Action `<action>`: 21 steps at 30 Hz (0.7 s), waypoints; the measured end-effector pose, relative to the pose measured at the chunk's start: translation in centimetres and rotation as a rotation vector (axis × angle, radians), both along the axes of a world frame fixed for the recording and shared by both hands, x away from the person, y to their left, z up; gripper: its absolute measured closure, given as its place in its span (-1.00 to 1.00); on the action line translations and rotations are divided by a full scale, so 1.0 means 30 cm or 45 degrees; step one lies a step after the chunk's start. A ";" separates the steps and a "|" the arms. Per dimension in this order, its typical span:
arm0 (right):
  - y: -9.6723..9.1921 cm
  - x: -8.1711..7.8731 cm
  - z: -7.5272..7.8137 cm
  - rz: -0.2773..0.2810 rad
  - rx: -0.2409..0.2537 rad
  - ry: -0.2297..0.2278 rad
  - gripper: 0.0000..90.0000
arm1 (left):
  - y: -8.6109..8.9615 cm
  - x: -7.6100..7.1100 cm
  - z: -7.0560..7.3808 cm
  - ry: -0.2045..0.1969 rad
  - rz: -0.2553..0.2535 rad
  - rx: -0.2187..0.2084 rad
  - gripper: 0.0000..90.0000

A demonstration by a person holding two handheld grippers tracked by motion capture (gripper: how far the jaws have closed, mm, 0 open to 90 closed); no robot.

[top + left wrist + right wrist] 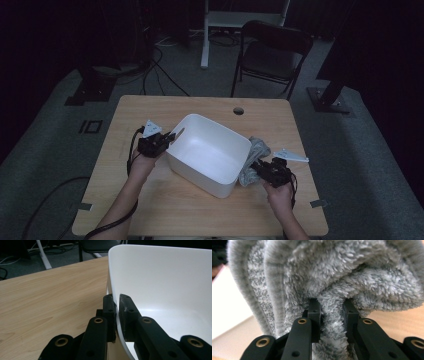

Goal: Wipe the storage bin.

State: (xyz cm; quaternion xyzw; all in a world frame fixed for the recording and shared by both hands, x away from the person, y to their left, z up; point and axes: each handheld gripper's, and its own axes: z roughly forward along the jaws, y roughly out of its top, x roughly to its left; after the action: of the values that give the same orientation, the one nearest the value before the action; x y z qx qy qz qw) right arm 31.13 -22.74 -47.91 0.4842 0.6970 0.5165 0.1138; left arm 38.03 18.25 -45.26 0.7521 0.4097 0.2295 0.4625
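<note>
My left gripper (117,305) is clamped on the thin rim of the white rectangular plastic tub (210,152), one jaw outside the wall, one inside, at the tub's left corner. Tub sits approx mid-desk, skewed to the edges of the light wooden desk (150,200). My right gripper (331,308) is pinching a fold of the fluffy grey microfibre cloth (342,272); cloth is bunched just beside the tub's right wall, toward the desk's right edge. A black folding chair (272,52) stands beyond the far edge.
</note>
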 end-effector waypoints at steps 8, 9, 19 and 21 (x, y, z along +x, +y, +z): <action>-0.002 0.063 0.003 -0.003 0.039 0.022 0.65 | 0.009 0.009 0.000 0.000 0.047 -0.006 0.84; -0.005 0.071 -0.002 -0.001 0.057 0.028 0.65 | 0.007 0.008 0.000 0.000 0.057 -0.003 0.84; -0.032 -0.027 0.088 0.035 0.112 -0.082 0.64 | 0.008 0.007 0.001 0.006 0.056 -0.006 0.84; -0.025 -0.031 0.089 0.044 0.106 -0.083 0.64 | 0.008 0.007 0.001 0.006 0.055 -0.004 0.84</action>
State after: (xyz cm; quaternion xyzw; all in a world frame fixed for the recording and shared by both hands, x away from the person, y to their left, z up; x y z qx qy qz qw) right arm 30.20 -23.48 -45.23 0.4595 0.6790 0.5624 0.1072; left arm 38.24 18.49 -45.23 0.7429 0.4272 0.2370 0.4577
